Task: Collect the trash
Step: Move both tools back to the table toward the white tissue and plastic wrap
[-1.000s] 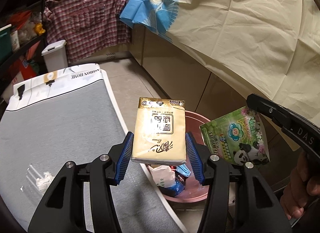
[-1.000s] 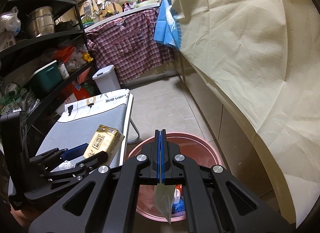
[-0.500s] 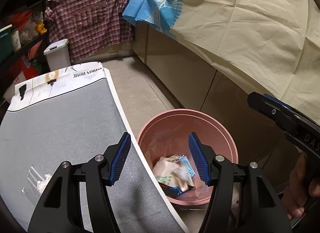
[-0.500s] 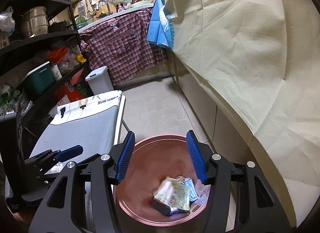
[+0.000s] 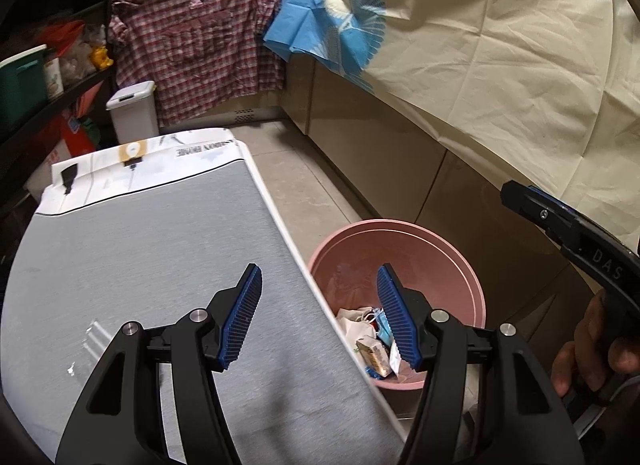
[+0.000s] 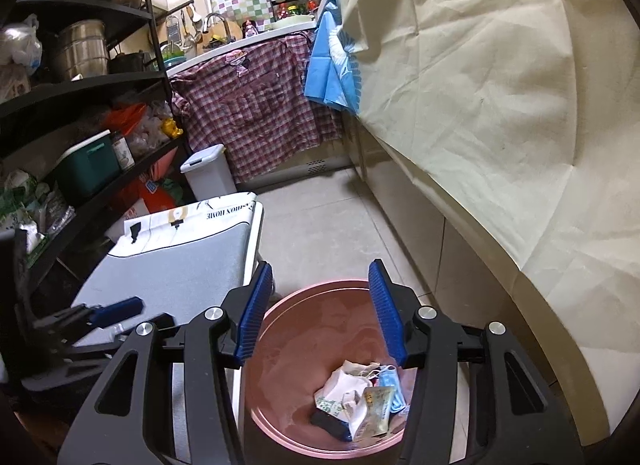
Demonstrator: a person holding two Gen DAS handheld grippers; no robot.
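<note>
The left gripper (image 5: 318, 315) has its fingers wide apart, holding nothing, over the tabletop (image 5: 140, 265) edge. The right gripper (image 6: 316, 311), fingers apart after just closing slightly, is empty above the pink bin (image 6: 280, 405), where the trash (image 6: 360, 401), probably wrappers, lies.

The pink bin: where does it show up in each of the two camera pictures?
Left wrist view: the pink bin sits lower right of centre, beside the grey table's edge, partly behind the right pad.
Right wrist view: pink bin at bottom centre, seen between the tongs.
Shared landmark: the white lidded bin under the plaid shirt.
</note>
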